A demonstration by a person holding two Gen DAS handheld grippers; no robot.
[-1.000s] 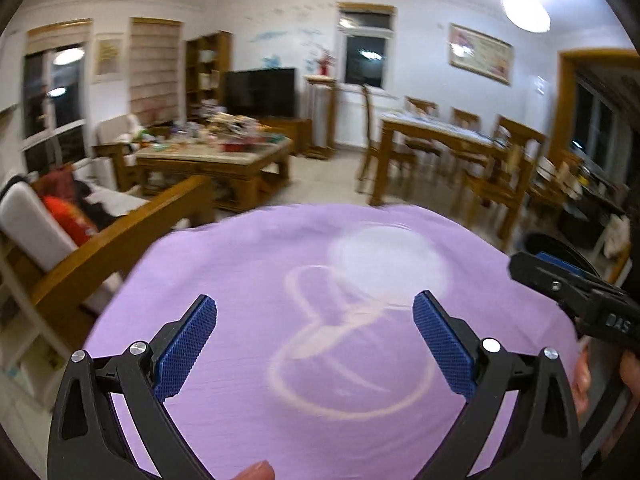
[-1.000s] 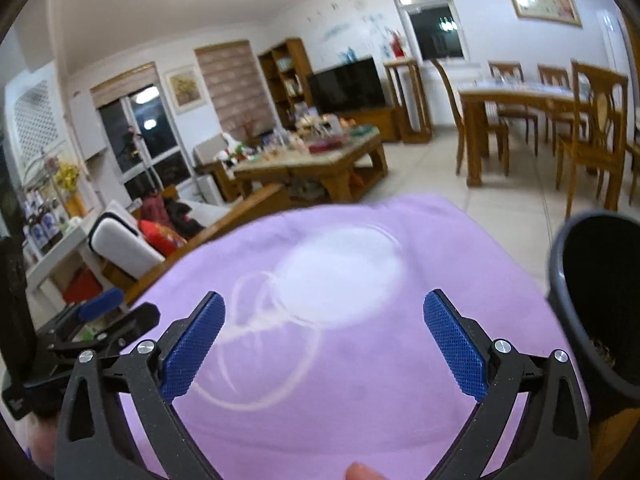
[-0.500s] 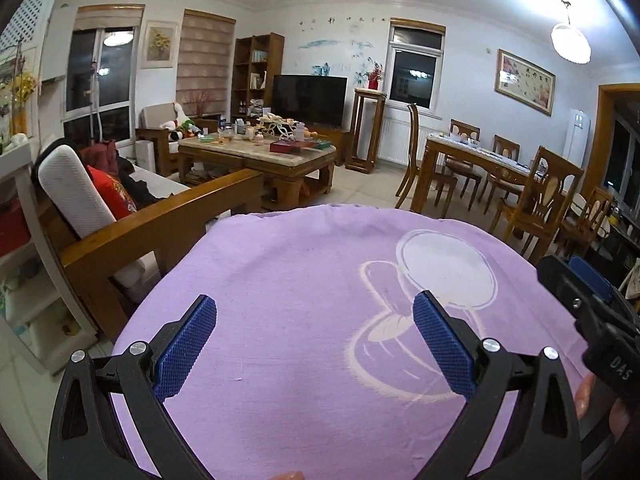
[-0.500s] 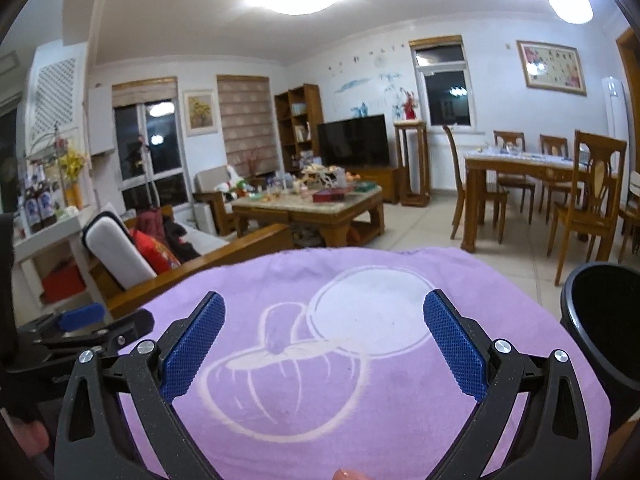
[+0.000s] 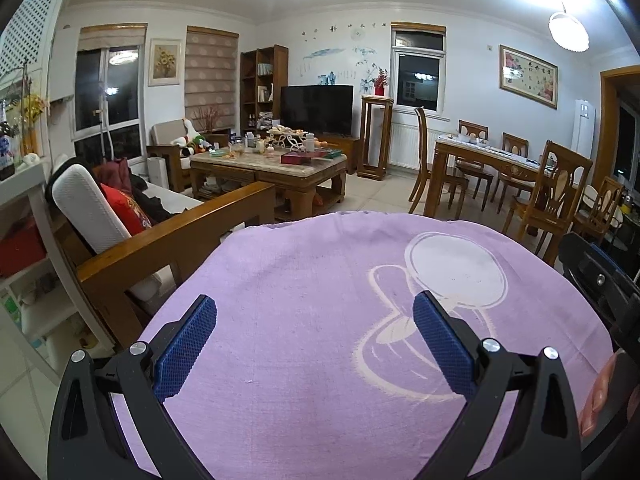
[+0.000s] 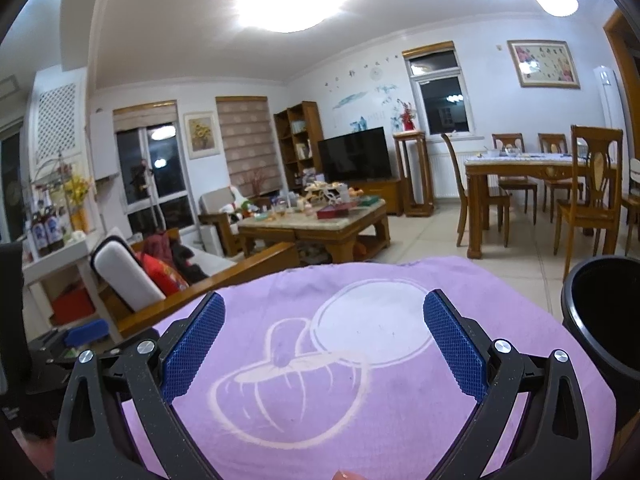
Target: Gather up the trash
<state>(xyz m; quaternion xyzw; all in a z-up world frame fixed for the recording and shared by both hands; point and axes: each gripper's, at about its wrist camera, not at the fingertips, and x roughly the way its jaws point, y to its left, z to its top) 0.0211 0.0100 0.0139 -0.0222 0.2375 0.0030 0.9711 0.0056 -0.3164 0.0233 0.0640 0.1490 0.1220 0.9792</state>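
lilac woven cloth (image 5: 304, 320) with a pale printed outline covered the surface under both tools. the left gripper (image 5: 314, 340) and the right gripper (image 6: 324, 340) hovered level above it, jaws wide and holding nothing, blue pads ribbed for grip. no trash showed on the cloth. a dark, smooth, round bin (image 6: 600, 312) stood just beside its right edge, within reach for drops.

a cloth (image 6: 360, 380) covers the desk nearest the cameras. a bin (image 6: 604, 320) stands at its 3 o'clock edge, a sofa (image 5: 160, 236) at 10 o'clock, dining chairs (image 5: 556, 204) at 2 o'clock.
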